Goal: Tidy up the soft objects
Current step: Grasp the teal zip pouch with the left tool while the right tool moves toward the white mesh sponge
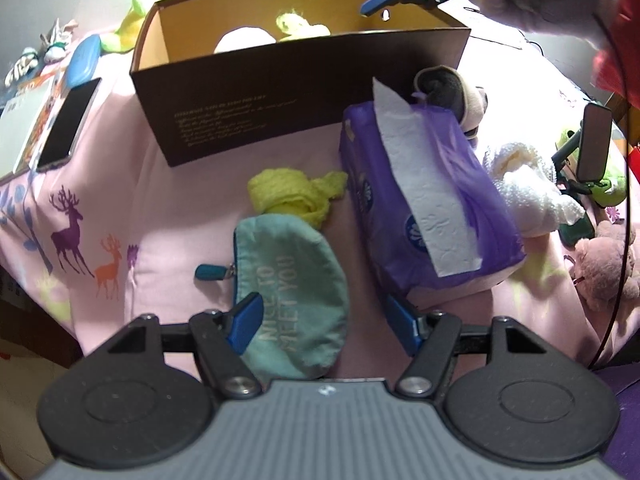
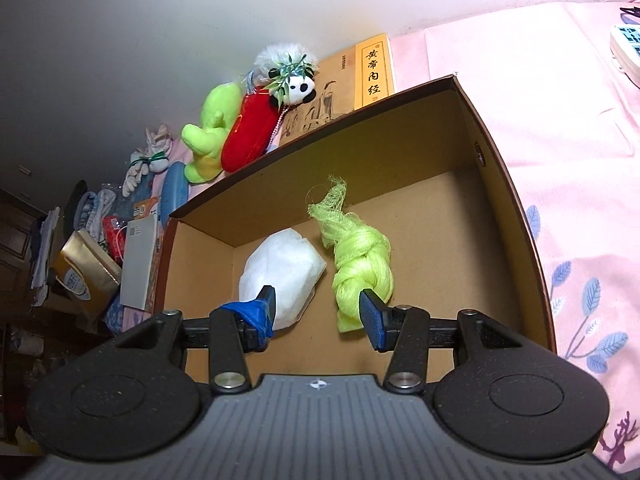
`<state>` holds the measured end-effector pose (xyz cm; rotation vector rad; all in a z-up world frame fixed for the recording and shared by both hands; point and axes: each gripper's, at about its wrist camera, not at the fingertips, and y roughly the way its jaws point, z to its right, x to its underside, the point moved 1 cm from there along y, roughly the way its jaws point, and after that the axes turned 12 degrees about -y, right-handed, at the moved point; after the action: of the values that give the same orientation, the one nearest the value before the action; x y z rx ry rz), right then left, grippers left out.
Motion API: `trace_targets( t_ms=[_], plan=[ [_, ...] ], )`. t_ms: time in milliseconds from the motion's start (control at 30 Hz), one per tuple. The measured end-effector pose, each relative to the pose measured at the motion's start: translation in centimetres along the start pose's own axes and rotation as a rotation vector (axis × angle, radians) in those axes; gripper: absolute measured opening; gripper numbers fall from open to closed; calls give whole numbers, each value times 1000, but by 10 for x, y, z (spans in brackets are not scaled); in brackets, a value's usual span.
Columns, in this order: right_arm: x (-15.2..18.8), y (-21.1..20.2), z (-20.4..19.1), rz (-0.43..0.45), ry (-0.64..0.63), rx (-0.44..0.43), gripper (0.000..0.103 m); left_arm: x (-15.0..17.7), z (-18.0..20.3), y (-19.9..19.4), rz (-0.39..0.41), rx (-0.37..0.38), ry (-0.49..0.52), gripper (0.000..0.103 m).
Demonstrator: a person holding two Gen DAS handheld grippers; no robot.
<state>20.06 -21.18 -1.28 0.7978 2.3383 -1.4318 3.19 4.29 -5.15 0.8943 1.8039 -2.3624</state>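
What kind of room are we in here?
Probably a bedroom or another lived-in room at home. The things sit on a pink deer-print cloth, plush toys such as a small panda lean by the wall, and a purple tissue pack lies beside a cardboard box.

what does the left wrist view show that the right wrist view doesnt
Only the left wrist view: the teal pouch between the open left gripper, the purple tissue pack, a yellow cloth on the bedspread, and a phone.
Only the right wrist view: the panda plush, red plush and book behind the box.
Both: the cardboard box holding a white bundle and knotted yellow-green cloth, and the empty right gripper.
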Motion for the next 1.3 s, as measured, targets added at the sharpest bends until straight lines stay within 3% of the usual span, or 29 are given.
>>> trace_targets(
  t_ms=[567,867,1033,1300],
  plan=[
    [86,-98,15,60,-119,-102,31,15,49,-15,13,-15,49,69],
    [145,-142,37,93,-90,-139,31,35,86,-22,20,-22,69,70],
    [178,-159,52,86,-39,-151,31,41,91,-20,39,-100,71,70],
    [225,-174,73,52,-27,-108,31,37,63,-11,74,-236,41,70]
  ],
)
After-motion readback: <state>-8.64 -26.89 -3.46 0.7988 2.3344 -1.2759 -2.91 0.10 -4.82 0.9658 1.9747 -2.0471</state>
